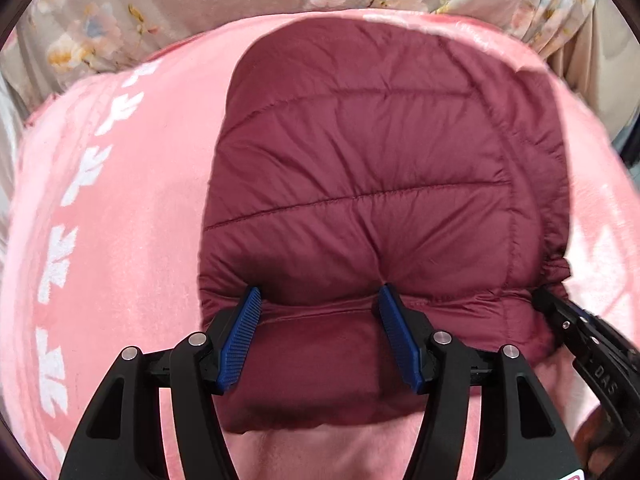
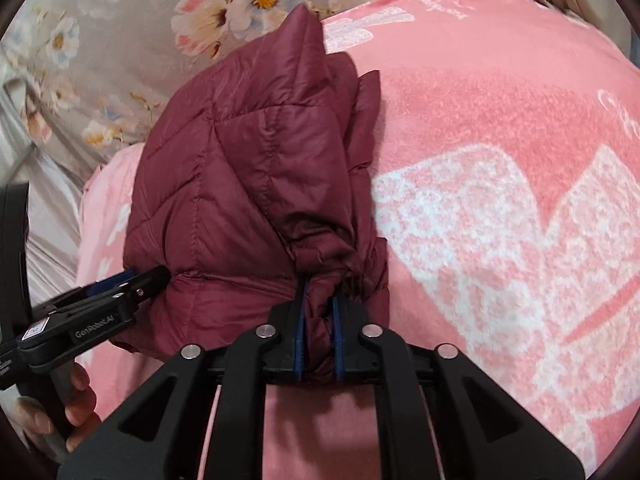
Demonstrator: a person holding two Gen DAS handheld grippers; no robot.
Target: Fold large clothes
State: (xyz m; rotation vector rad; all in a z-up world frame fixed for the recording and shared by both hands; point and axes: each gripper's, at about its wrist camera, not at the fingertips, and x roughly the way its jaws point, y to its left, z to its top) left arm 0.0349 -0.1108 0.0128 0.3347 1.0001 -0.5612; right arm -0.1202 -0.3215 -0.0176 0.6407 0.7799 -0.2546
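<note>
A maroon quilted puffer jacket lies folded into a compact bundle on a pink blanket. My left gripper is open, its blue pads resting on the near edge of the jacket, with the fabric lying between them. My right gripper is shut on a bunched fold of the jacket at its near right corner. The right gripper shows at the right edge of the left wrist view. The left gripper shows at the left of the right wrist view.
The pink blanket with white prints covers the surface under the jacket. A grey floral sheet lies beyond it at the far side. A hand holds the left gripper's handle.
</note>
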